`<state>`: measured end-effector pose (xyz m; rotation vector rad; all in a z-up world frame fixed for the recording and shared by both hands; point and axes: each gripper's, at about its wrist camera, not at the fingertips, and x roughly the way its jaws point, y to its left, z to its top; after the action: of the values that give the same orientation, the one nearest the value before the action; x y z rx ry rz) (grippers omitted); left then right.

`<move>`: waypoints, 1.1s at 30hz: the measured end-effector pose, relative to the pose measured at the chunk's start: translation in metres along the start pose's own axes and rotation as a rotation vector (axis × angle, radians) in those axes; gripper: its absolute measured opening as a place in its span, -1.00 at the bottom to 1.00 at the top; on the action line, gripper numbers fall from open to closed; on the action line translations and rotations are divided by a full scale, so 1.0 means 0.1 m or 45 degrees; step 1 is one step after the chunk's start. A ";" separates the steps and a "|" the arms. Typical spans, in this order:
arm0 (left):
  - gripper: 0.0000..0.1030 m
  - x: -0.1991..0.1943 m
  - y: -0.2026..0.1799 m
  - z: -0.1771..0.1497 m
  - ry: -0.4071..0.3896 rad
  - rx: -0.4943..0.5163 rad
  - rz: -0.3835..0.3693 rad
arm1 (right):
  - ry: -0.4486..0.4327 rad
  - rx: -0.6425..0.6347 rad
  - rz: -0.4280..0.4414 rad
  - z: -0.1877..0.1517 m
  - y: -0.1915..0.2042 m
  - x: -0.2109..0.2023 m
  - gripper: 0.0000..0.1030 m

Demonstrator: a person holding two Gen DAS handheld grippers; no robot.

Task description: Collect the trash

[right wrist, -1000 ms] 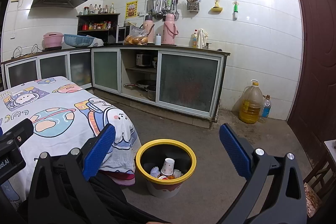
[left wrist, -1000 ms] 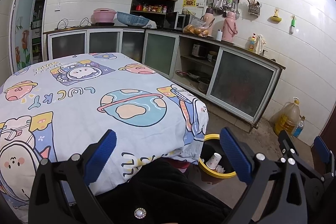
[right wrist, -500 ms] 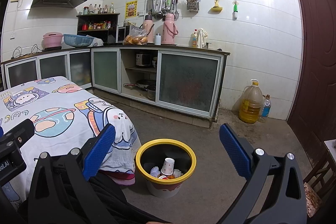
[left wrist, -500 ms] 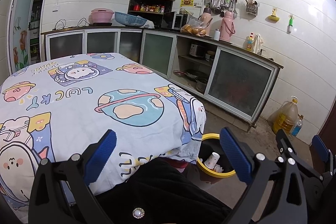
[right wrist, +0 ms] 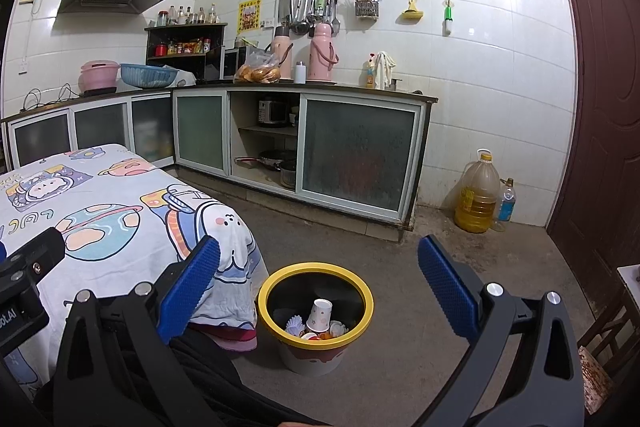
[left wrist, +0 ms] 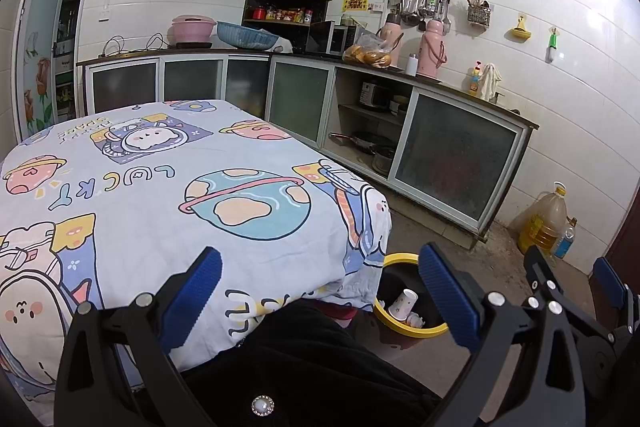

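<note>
A yellow-rimmed trash bin [right wrist: 362, 291] stands on the floor beside the table's corner; it also shows in the left wrist view [left wrist: 400, 259]. Inside lie a paper cup [right wrist: 320, 315], cupcake liners and other scraps. My right gripper [right wrist: 318, 283] is open and empty, held above and in front of the bin. My left gripper [left wrist: 320, 291] is open and empty over the table's near edge. The table [left wrist: 132, 211] carries a cartoon space-print cloth with no trash on it.
Kitchen counters with glass-door cabinets [right wrist: 356, 155] run along the back walls. A large oil jug [right wrist: 476, 195] and a small bottle [right wrist: 506, 203] stand on the floor by the brown door [right wrist: 600, 107]. A wooden chair [right wrist: 600, 359] sits at the right.
The left wrist view has shifted slightly, as the gripper rose or tilted a little. The right gripper has barely moved. Both grippers stay open.
</note>
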<state>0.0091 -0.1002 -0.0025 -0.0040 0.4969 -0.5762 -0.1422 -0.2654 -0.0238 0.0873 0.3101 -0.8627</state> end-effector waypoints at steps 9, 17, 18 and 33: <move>0.85 0.00 0.00 -0.01 0.001 0.003 -0.001 | 0.001 0.000 0.001 0.01 -0.01 0.00 0.84; 0.85 0.01 0.01 -0.01 0.004 0.006 -0.009 | 0.002 0.001 0.001 0.00 -0.01 0.00 0.84; 0.85 0.01 0.01 -0.01 0.004 0.007 -0.010 | 0.002 0.001 0.000 0.00 -0.01 0.00 0.84; 0.85 0.03 0.03 -0.01 0.009 0.009 -0.015 | 0.008 0.005 -0.002 -0.01 -0.02 0.01 0.84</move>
<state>0.0120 -0.0993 -0.0055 0.0020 0.5020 -0.5898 -0.1438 -0.2669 -0.0251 0.0931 0.3144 -0.8644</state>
